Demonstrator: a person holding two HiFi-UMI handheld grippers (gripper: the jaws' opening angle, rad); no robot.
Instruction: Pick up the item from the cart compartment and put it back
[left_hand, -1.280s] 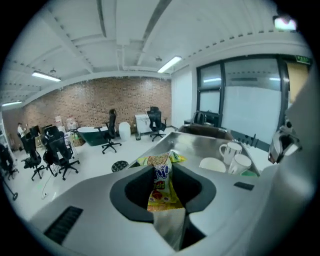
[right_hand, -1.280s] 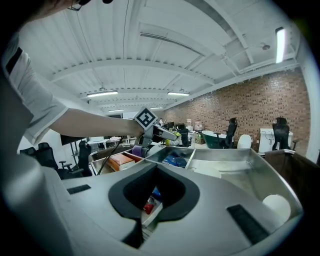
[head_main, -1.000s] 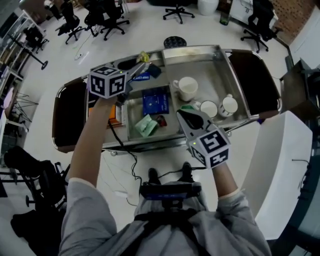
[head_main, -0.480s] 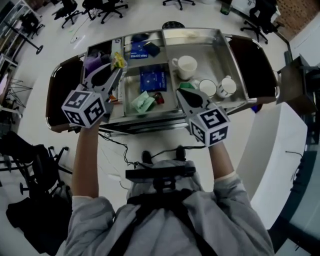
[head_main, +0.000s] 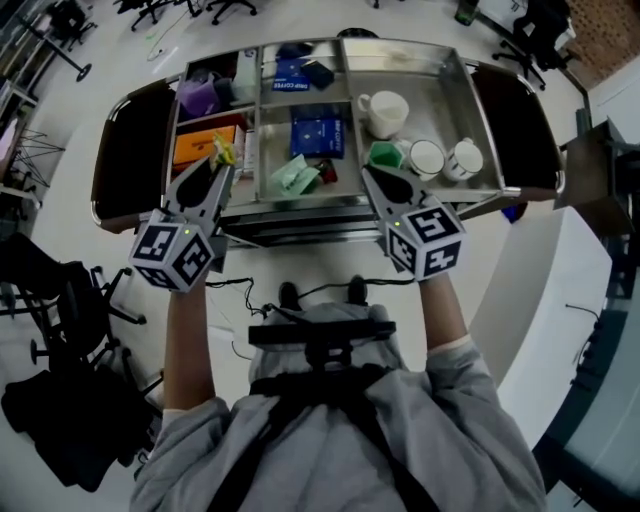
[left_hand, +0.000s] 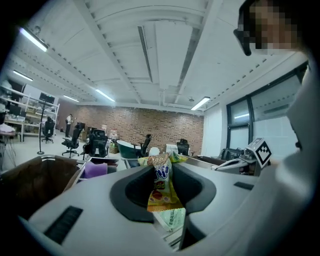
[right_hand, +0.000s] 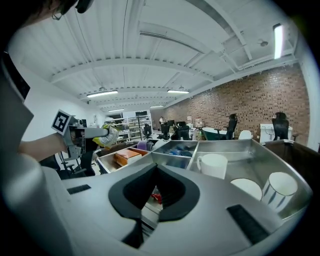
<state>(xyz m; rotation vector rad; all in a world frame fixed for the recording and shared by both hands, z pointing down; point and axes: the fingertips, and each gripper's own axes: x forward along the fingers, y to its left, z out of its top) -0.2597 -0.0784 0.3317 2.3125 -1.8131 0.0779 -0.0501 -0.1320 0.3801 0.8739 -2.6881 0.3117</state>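
A yellow snack packet (left_hand: 161, 186) is pinched upright between the jaws of my left gripper (left_hand: 162, 172). In the head view that gripper (head_main: 216, 163) holds the packet (head_main: 222, 152) above the near edge of the cart's left compartment, beside an orange box (head_main: 194, 143). The steel cart (head_main: 300, 208) lies straight ahead. My right gripper (head_main: 369, 173) hovers over the cart's near rim by a green item (head_main: 383, 153); its jaws (right_hand: 156, 169) are shut with nothing between them. The right gripper view also catches the left gripper (right_hand: 87, 132) and the packet (right_hand: 107, 136).
The cart's compartments hold a purple object (head_main: 198, 97), blue boxes (head_main: 318, 130), a green packet (head_main: 295, 177), a white mug (head_main: 385, 110) and two cups (head_main: 426, 158). Office chairs stand on the floor beyond the cart. A white counter (head_main: 520, 300) is at my right.
My left gripper has drawn back from over the cart's far compartments toward its near left edge, still carrying the yellow packet. The right gripper has hardly moved.
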